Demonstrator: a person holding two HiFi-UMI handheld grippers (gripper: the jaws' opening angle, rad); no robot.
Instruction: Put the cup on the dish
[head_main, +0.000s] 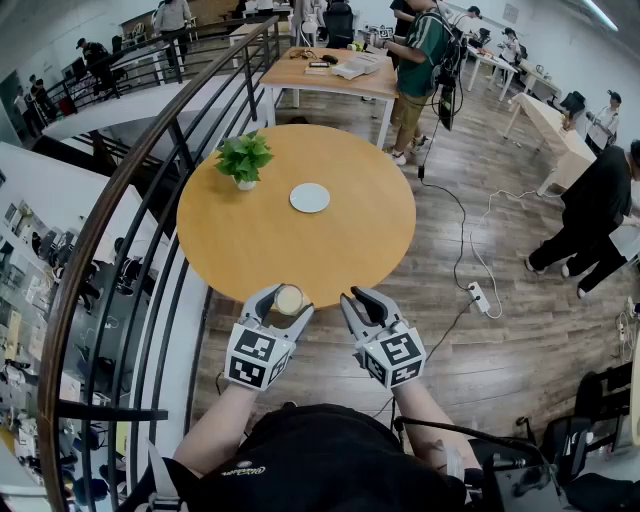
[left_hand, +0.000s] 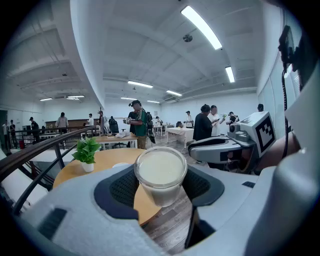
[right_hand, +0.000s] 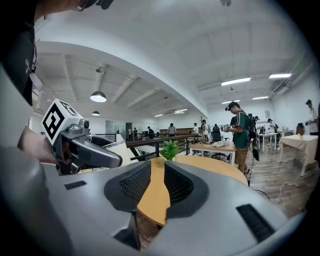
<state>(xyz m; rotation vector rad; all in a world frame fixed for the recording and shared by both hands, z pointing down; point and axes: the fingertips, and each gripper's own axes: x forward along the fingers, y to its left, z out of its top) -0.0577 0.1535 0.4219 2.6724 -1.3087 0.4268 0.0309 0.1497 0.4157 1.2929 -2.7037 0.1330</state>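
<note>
Cup's picked up, dish is waiting further out

The left gripper (head_main: 287, 303) is clamped on the cup (head_main: 289, 298) of milky stuff, holding it upright over the near edge of the table (head_main: 250, 240), probably so nothing sloshes out. The dish (head_main: 309, 197) sits well ahead of it, a bit to its right, with the plant (head_main: 243, 160) beyond to the left. The right gripper (head_main: 357, 300) is just beside it, its jaws only a narrow slot apart and empty. Looks like it's just idling out of the way.
</note>
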